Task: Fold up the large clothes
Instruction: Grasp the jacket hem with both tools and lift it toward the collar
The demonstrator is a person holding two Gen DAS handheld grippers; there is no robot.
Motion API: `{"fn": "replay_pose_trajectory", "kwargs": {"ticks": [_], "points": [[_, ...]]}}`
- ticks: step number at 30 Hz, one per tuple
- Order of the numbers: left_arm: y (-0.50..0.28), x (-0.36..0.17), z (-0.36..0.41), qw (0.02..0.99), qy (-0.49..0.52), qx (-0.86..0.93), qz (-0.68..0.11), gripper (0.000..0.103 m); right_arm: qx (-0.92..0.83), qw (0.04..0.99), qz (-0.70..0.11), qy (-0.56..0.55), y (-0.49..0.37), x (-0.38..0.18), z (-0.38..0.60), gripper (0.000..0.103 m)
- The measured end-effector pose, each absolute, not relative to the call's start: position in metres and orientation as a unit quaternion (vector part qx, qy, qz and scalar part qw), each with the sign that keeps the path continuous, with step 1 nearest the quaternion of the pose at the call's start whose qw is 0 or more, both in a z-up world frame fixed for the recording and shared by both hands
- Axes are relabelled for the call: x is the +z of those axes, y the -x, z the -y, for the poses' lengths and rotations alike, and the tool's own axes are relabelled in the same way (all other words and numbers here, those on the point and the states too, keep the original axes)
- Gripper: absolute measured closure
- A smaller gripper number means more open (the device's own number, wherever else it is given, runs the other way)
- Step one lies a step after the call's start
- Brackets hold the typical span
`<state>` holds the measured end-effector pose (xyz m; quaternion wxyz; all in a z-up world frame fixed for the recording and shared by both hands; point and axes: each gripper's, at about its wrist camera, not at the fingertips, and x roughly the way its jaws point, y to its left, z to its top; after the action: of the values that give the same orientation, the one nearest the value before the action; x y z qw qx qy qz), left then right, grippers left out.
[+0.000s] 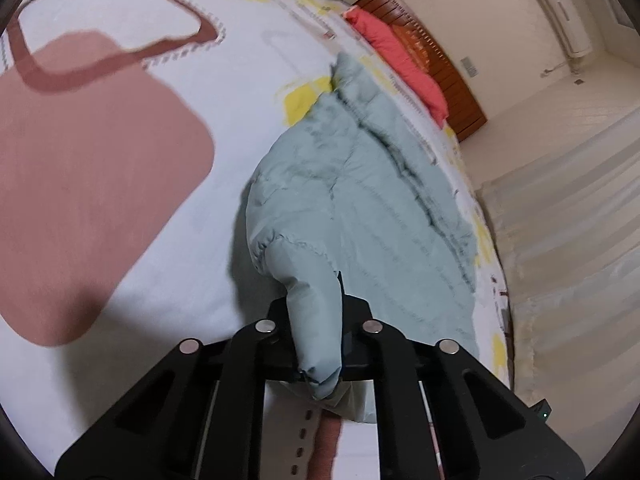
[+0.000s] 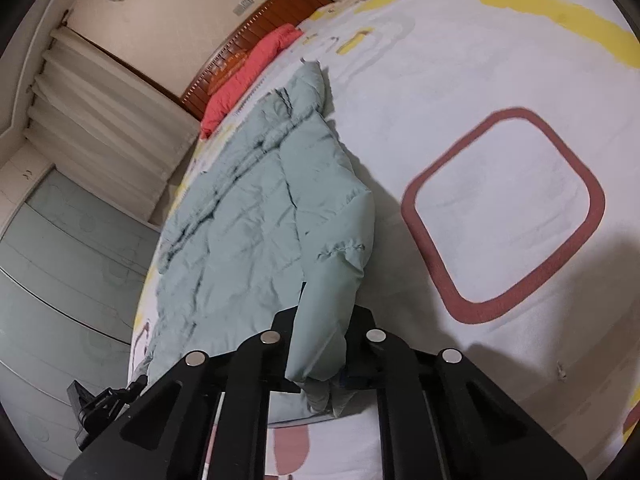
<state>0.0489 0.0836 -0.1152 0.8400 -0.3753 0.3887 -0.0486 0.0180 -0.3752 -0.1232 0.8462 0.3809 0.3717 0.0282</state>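
A pale green puffer jacket (image 1: pixel 360 200) lies spread along the edge of a bed with a white patterned cover (image 1: pixel 120 260). My left gripper (image 1: pixel 318 320) is shut on a fold of the jacket's near edge, which bulges up between its fingers. In the right wrist view the same jacket (image 2: pixel 240 220) stretches away toward the headboard. My right gripper (image 2: pixel 322 328) is shut on another fold of the jacket's near edge and holds it lifted off the cover (image 2: pixel 500 80).
A red pillow (image 1: pixel 400 60) lies against the wooden headboard (image 1: pixel 440 60) at the far end. Curtains (image 1: pixel 560 240) hang beside the bed edge. A pale wardrobe (image 2: pixel 60 280) stands by the bed. A small black device (image 2: pixel 100 404) sits near the bed edge.
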Motion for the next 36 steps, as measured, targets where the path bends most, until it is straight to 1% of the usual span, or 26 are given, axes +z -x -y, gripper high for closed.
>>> {"fn": "replay_pose_trajectory", "kwargs": {"ticks": [9, 13, 20, 27, 33, 36], "points": [[-0.036, -0.075, -0.086, 0.866, 0.362, -0.077, -0.336, 0.097, 0.056, 0.871, -0.318, -0.370, -0.009, -0.085, 0.374, 0.097], [-0.026, -0.053, -0.086, 0.883, 0.344, -0.088, -0.308, 0.098, 0.069, 0.880, -0.298, -0.363, -0.004, -0.064, 0.372, 0.098], [-0.023, -0.023, -0.096, 0.892, 0.343, -0.099, -0.277, 0.098, 0.093, 0.892, -0.262, -0.356, -0.001, -0.027, 0.371, 0.098], [-0.087, -0.008, -0.099, 0.895, 0.339, -0.090, -0.277, 0.098, 0.103, 0.897, -0.250, -0.349, -0.058, -0.011, 0.374, 0.098], [-0.169, -0.006, -0.092, 0.900, 0.323, -0.071, -0.284, 0.098, 0.098, 0.888, -0.260, -0.366, -0.134, -0.016, 0.386, 0.098], [-0.222, -0.009, -0.085, 0.900, 0.316, -0.057, -0.295, 0.098, 0.090, 0.888, -0.267, -0.363, -0.179, -0.018, 0.388, 0.098]]}}
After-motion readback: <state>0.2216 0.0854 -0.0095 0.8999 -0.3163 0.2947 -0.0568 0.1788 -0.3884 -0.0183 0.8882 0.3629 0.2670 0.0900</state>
